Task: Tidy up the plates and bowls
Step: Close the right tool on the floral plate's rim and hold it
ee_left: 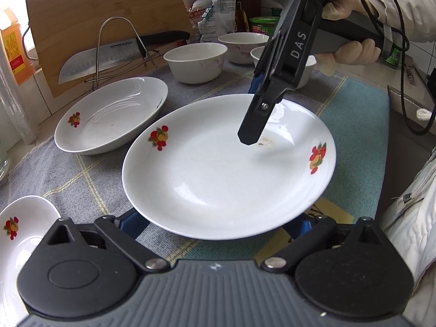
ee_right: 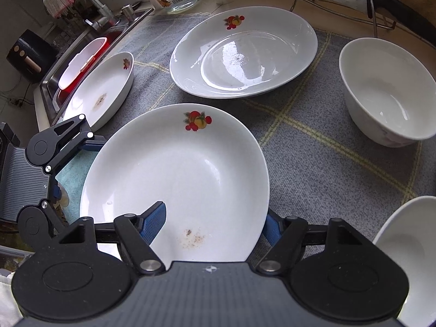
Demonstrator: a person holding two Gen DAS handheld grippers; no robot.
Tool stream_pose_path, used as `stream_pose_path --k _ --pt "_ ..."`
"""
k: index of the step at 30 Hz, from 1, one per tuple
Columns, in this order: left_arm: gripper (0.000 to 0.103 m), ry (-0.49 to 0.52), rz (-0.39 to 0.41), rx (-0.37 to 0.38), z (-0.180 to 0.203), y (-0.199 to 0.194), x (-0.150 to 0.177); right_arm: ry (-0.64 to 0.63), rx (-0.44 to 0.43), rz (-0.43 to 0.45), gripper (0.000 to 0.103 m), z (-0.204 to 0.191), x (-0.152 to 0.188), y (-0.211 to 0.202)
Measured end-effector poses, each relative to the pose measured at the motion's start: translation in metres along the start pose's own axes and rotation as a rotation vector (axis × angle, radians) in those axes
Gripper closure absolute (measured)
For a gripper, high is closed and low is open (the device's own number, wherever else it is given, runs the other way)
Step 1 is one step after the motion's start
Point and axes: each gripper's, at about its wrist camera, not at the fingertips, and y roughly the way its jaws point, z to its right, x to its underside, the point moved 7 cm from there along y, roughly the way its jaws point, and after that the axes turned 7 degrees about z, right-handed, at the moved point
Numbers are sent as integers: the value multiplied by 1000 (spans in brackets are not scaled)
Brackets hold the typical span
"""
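Here the white plate [ee_left: 226, 169] with red fruit prints sits on the grey checked cloth [ee_left: 81, 179] that covers the tabletop, near the front edge. The right gripper [ee_right: 215, 226] pinches its rim: one blue pad lies on the inner face of the plate and the other is behind the outer edge, so the jaws are clamped on the plate. A small brown stain shows on the plate just beside that grip. The left gripper [ee_left: 218, 223] is at the opposite rim with its jaws spread wide; its blue fingers [ee_left: 133, 222] show on either side under the plate's near edge, and I cannot tell whether they touch it. A gloved hand [ee_left: 351, 51] holds the handle of the right gripper. Just behind the plate lies a second plate [ee_left: 109, 114] of the same pattern, and a third plate [ee_right: 103, 87] rests to the left by the sink [ee_right: 54, 92]. White bowls [ee_left: 194, 62] stand farther back, near a knife [ee_left: 103, 60] on a wire rack in front of a wooden board [ee_left: 95, 8]
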Motion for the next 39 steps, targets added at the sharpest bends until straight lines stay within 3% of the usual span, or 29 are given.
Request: stream_pose_path --k 4,19,39 --pt "3 33 -34 29 2 -1 7 -2 -14 5 25 0 -1 -1" --pt "4 67 -33 74 -2 -1 8 132 -172 45 25 19 -15 -1" --pt "4 83 -18 69 -5 -7 8 112 -145 54 25 9 -18 -10"
